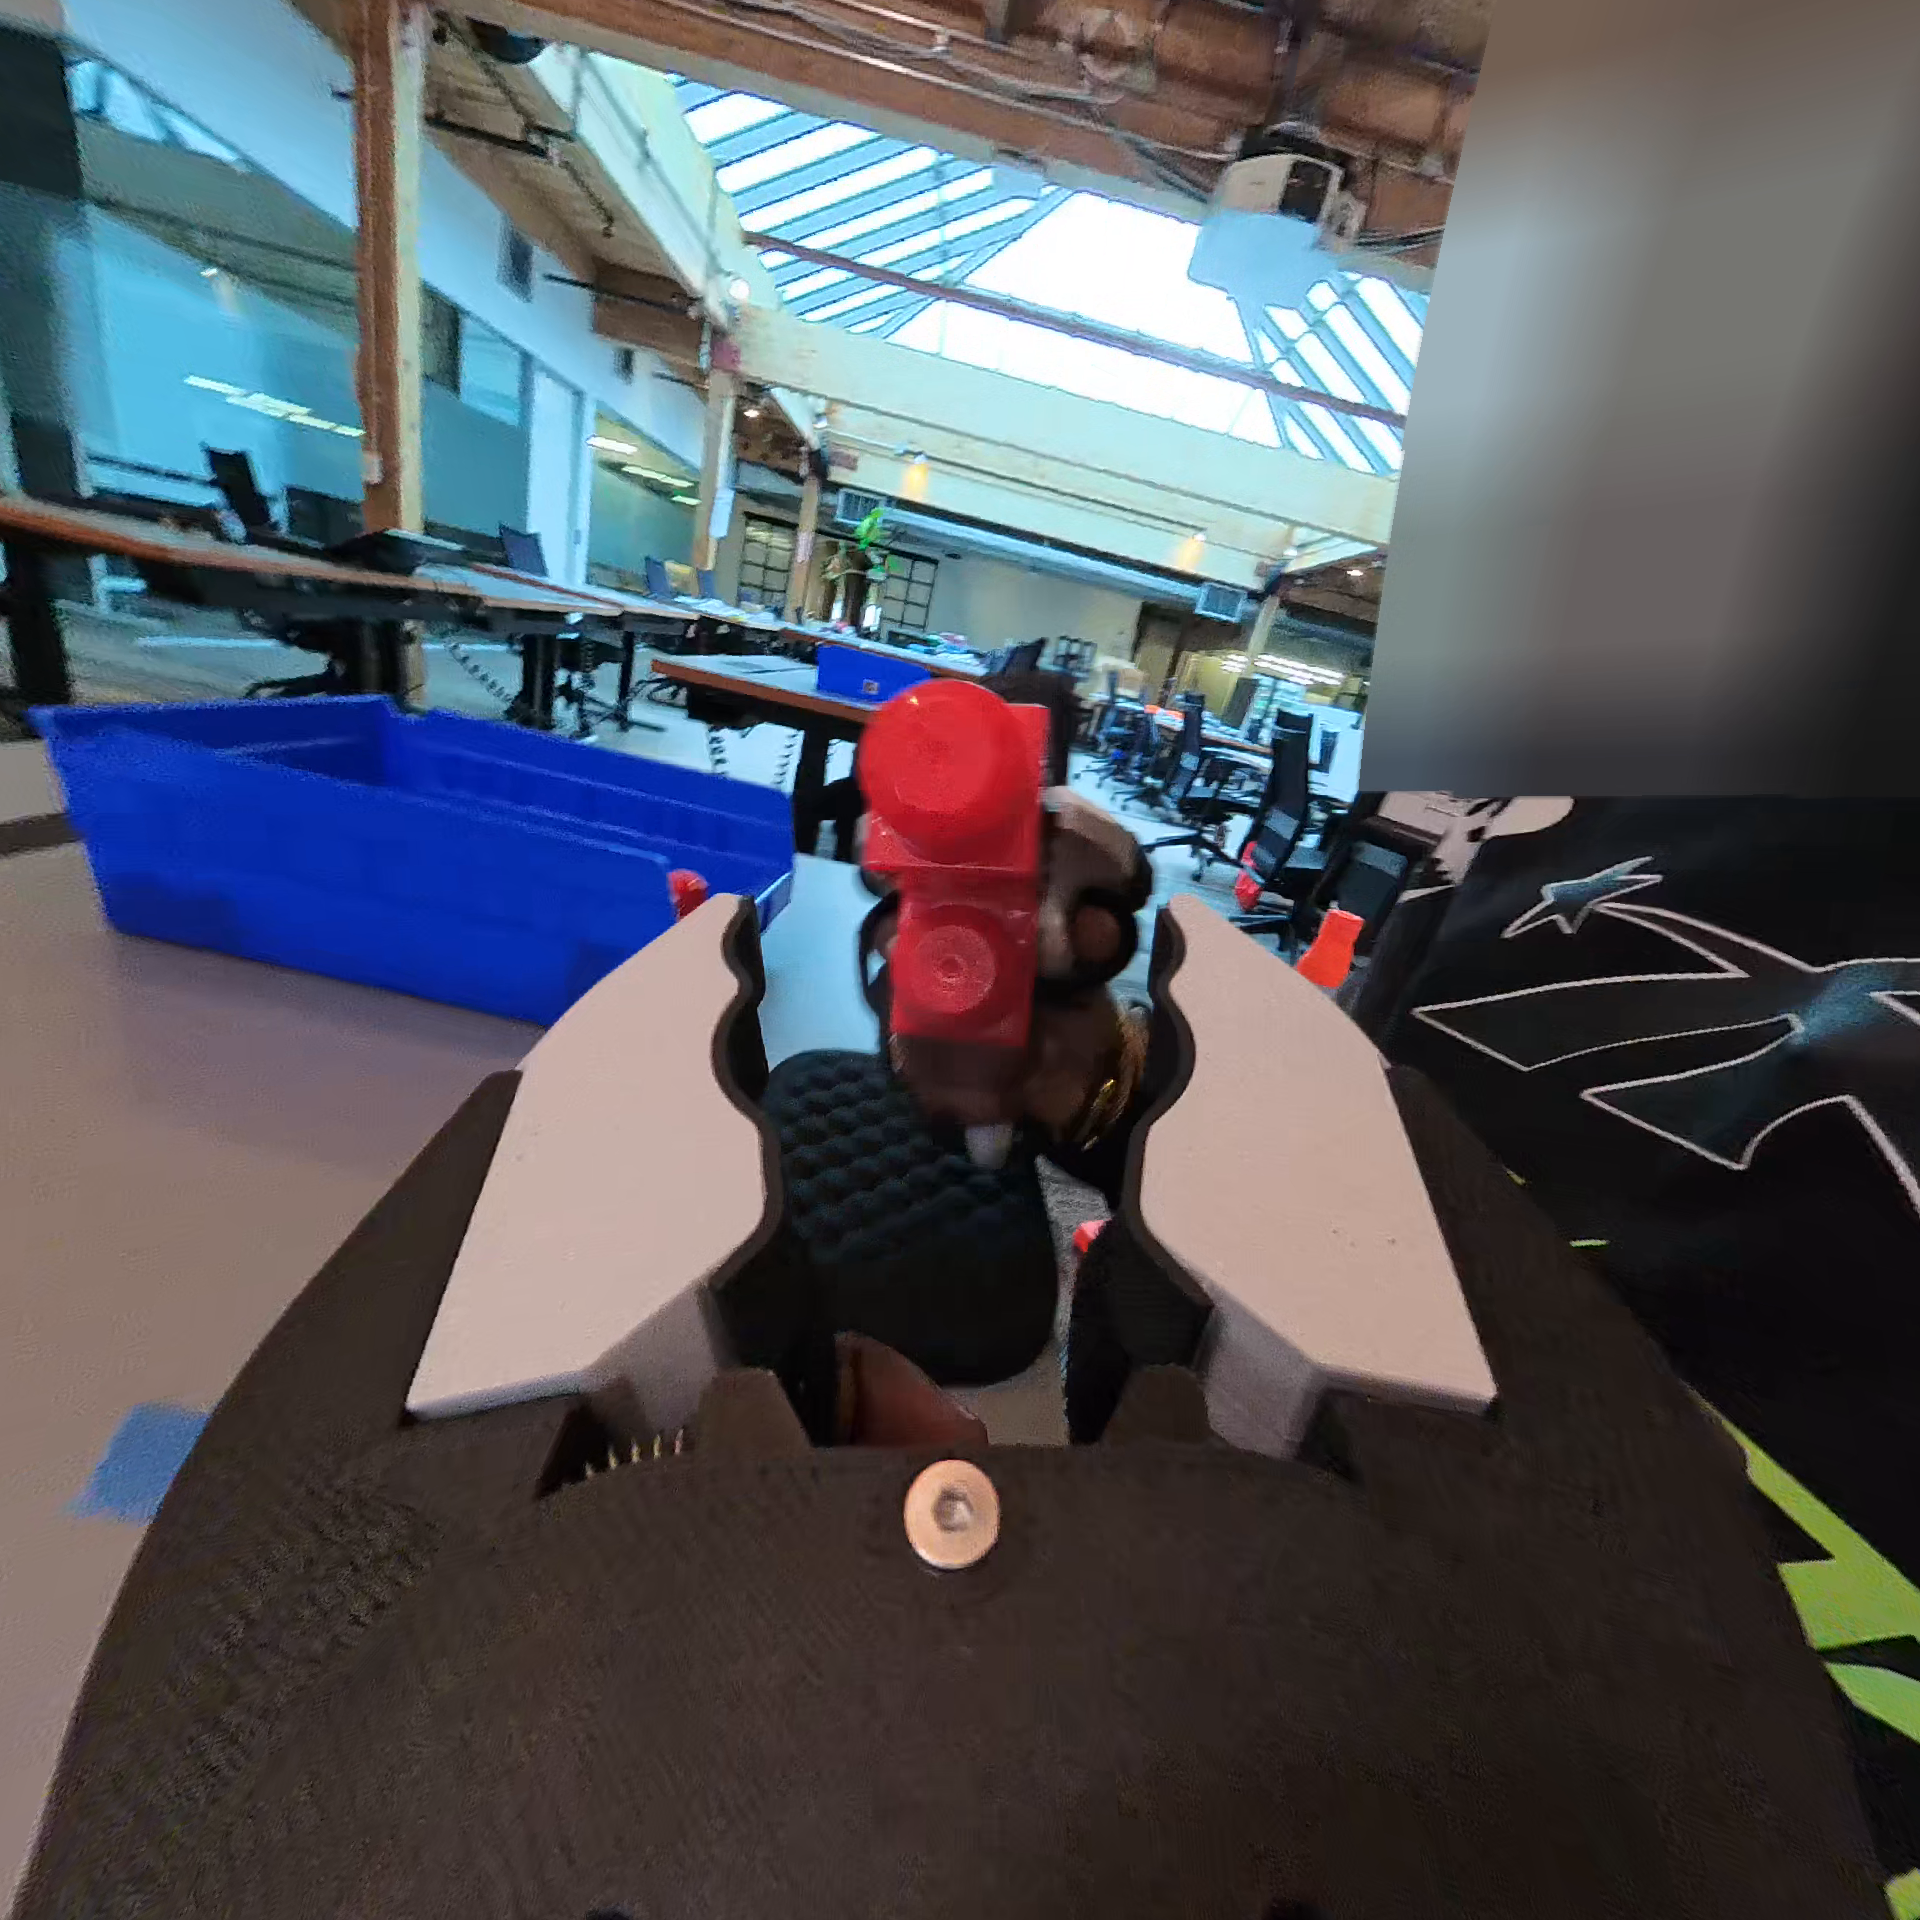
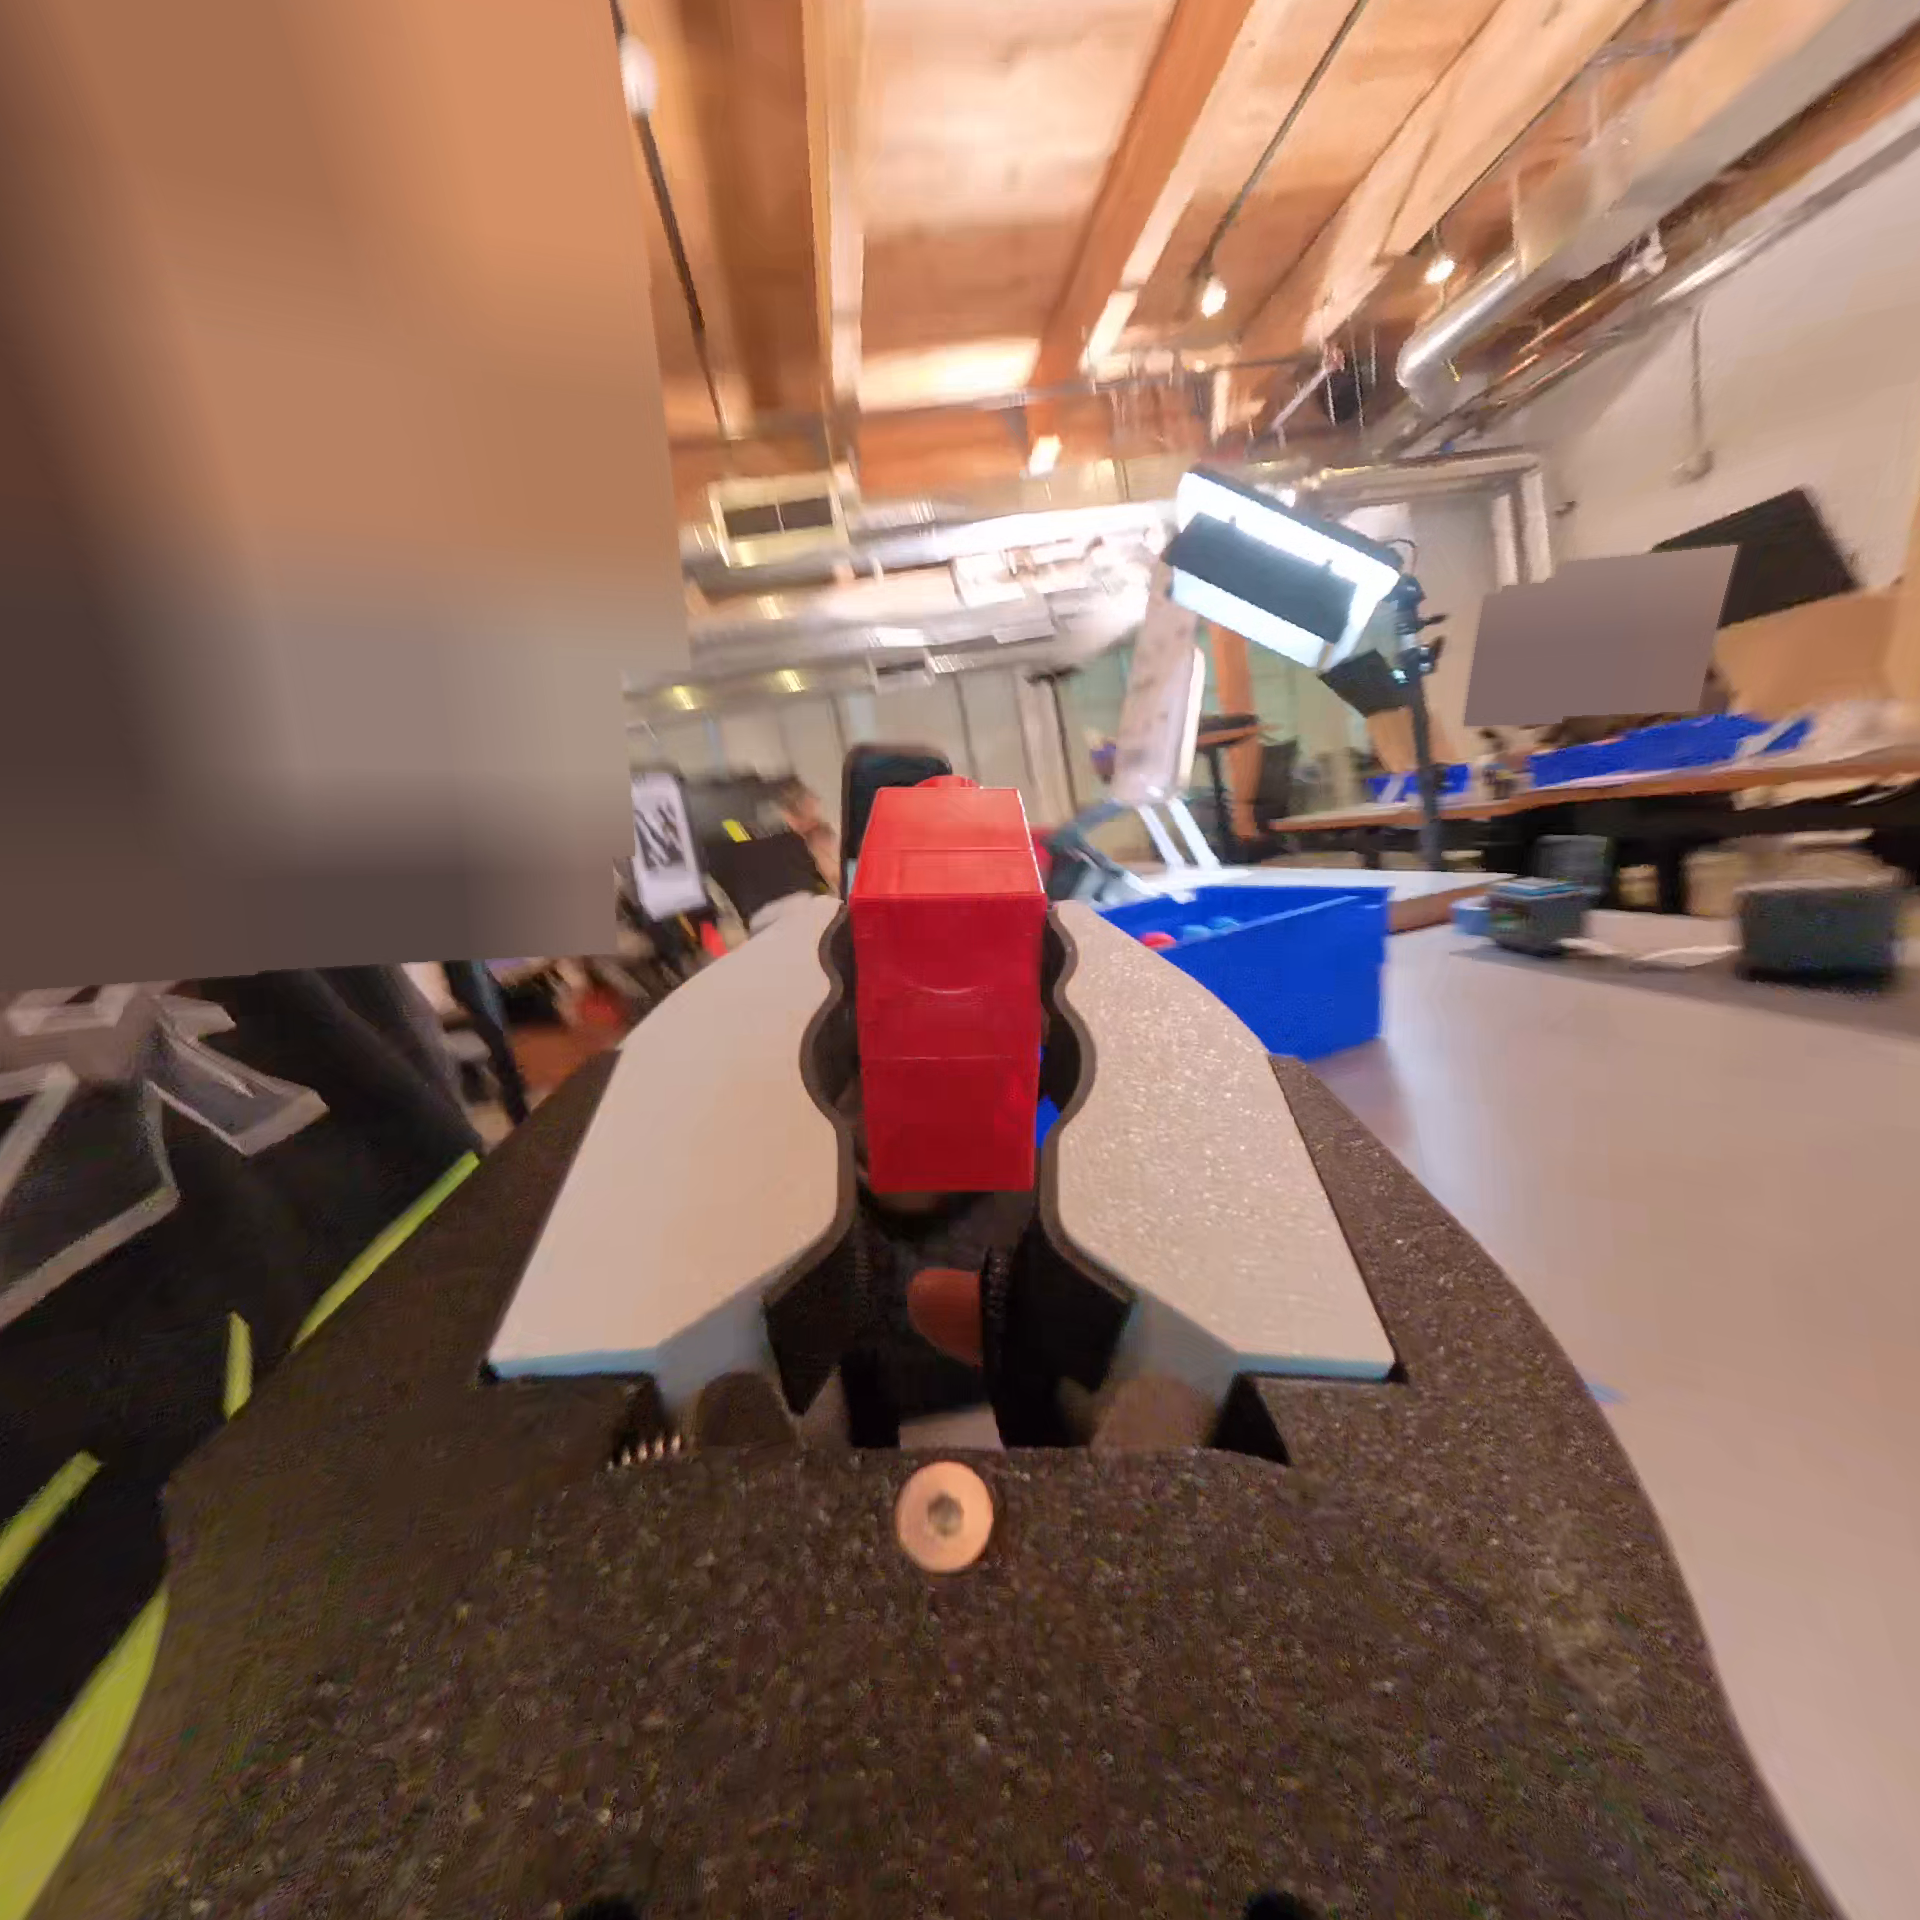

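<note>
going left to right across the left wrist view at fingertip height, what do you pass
blue bin → small red piece at the bin's end → left finger of the open hand-held gripper → stacked red blocks, clear of both fingers → right finger → orange cone-shaped piece → black printed garment

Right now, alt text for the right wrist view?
Right gripper clamps a stack of red blocks upright between both pads. A blue bin sits behind on the grey table.
</note>
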`<state>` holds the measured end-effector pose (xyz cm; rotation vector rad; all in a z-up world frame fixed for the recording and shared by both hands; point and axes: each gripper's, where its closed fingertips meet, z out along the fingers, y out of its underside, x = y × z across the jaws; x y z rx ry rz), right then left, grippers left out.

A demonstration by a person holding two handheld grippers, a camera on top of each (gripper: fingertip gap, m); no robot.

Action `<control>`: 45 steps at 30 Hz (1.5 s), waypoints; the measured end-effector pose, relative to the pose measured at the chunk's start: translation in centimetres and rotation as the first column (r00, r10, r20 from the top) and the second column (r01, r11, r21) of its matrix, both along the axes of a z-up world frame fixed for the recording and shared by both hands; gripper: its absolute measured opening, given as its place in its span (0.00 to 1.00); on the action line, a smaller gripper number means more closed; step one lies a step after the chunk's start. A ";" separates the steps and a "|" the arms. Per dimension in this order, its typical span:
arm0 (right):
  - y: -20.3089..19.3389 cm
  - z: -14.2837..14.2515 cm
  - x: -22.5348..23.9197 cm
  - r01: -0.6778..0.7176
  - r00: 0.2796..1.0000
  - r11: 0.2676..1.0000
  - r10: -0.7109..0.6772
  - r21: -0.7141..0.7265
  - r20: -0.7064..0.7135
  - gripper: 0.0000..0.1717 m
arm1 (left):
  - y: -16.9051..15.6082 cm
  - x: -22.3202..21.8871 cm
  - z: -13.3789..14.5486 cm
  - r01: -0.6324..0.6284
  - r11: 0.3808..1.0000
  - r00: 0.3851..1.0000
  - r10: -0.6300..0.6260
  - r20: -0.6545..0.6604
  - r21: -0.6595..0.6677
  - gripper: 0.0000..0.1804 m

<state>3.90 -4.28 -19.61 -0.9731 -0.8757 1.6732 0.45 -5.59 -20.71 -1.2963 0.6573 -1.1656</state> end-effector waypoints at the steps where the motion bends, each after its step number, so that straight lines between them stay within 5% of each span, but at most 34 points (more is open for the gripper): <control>1: 0.3 0.1 0.0 -0.031 0.999 0.997 0.028 -0.074 -0.037 0.20 | -0.4 0.5 0.5 0.027 1.000 0.999 -0.027 0.021 0.006 0.39; 7: -0.2 -0.9 -1.2 -0.116 0.993 0.974 0.107 -0.195 -0.054 0.20 | 0.5 1.5 0.3 0.048 0.996 0.993 -0.039 0.112 -0.073 0.21; 11: -0.5 -1.4 -1.4 -0.114 0.993 0.978 0.112 -0.172 -0.025 0.20 | 0.3 1.3 -0.2 0.039 0.997 0.996 -0.034 0.077 -0.067 0.20; 15: -0.5 -4.2 -2.0 -0.139 0.948 0.986 0.161 -0.097 0.275 0.24 | 0.2 0.7 -2.3 0.048 0.986 0.992 -0.067 -0.112 -0.159 0.20; 19: -1.2 -6.5 -1.8 -0.210 0.794 0.971 0.102 0.113 0.599 0.28 | -0.5 0.6 -4.1 0.055 0.981 0.946 -0.111 -0.305 -0.185 0.20; 26: -2.2 -7.4 -2.5 -0.274 0.719 0.945 0.078 0.179 0.690 0.20 | -1.2 1.1 -5.1 0.093 0.978 0.911 -0.158 -0.381 -0.185 0.20; 34: -2.8 -8.3 -2.7 -0.368 0.617 0.910 0.087 0.189 0.782 0.22 | -1.5 1.1 -4.8 0.103 0.981 0.916 -0.158 -0.368 -0.165 0.20; 40: -3.1 -7.7 -3.0 -0.324 0.662 0.932 0.103 0.160 0.743 0.21 | -1.6 1.1 -3.4 0.093 0.992 0.941 -0.116 -0.319 -0.086 0.20; 43: -1.8 -11.5 -1.3 -0.286 0.528 0.937 -0.021 0.201 0.849 0.21 | -1.8 -2.0 2.2 0.063 0.998 0.998 -0.063 -0.021 -0.003 0.20; 45: -1.9 -11.2 -0.6 -0.242 0.585 0.962 0.042 0.126 0.810 0.21 | -0.9 -5.0 3.0 -0.123 0.990 0.990 0.127 -0.064 0.062 0.20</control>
